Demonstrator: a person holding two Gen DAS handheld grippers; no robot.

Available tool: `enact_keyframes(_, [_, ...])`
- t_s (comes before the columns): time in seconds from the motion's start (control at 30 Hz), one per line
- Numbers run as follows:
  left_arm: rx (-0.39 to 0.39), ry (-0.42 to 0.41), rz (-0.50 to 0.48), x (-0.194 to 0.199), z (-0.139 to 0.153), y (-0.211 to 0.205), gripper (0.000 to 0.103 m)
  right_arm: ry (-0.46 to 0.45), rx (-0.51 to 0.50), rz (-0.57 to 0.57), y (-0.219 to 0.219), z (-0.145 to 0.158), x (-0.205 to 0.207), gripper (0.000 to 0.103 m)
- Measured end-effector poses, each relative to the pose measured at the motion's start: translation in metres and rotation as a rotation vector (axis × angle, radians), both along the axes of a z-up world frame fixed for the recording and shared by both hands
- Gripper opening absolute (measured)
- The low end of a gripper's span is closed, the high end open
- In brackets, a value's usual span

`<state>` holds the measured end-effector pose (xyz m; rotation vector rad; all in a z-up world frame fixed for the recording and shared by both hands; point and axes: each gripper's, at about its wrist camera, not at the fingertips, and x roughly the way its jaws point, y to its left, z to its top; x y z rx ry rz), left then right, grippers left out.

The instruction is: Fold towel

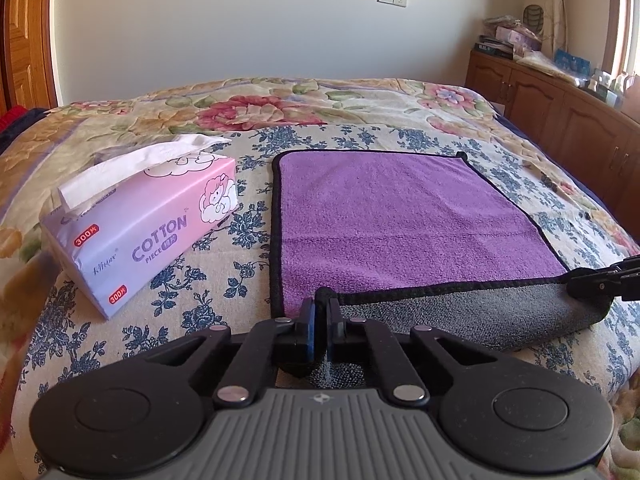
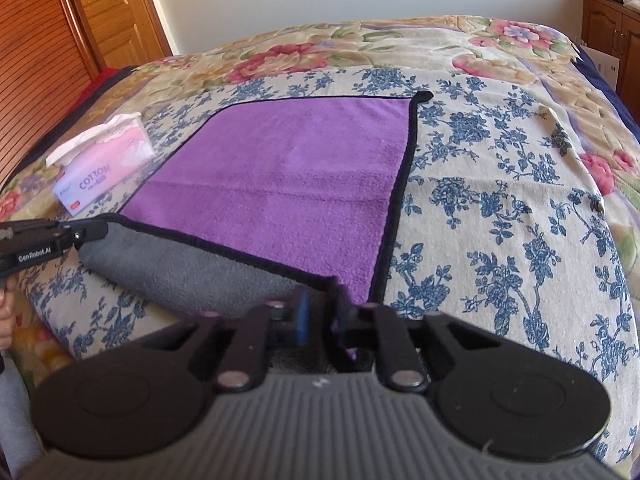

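A purple towel (image 1: 400, 216) with a black hem and a grey underside lies flat on the bed; it also shows in the right wrist view (image 2: 288, 176). Its near edge is lifted and turned over, showing a grey strip (image 1: 472, 316). My left gripper (image 1: 321, 308) is shut on the towel's near left corner. My right gripper (image 2: 324, 300) is shut on the near right corner. Each gripper shows at the edge of the other's view: the right one (image 1: 600, 280) and the left one (image 2: 60, 236).
A pink and lilac tissue pack (image 1: 140, 220) lies left of the towel, also in the right wrist view (image 2: 100, 168). The bed has a floral cover (image 2: 500, 200). A wooden cabinet (image 1: 560, 120) stands to the right, a wooden door (image 2: 100, 8) to the left.
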<state>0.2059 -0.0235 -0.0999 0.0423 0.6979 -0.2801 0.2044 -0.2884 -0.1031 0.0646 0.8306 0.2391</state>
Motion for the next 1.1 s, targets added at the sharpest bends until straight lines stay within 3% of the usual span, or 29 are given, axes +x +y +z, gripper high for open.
enact_keyframes(0.5, [-0.011, -0.021, -0.016, -0.002, 0.009, -0.003, 0.006, -0.013, -0.003, 0.010, 0.001, 0.002, -0.001, 0.008])
enact_keyframes(1.1, [-0.055, -0.081, -0.013, -0.006, 0.032, -0.006, 0.005, -0.136, 0.004, 0.013, 0.001, 0.022, -0.005, 0.004])
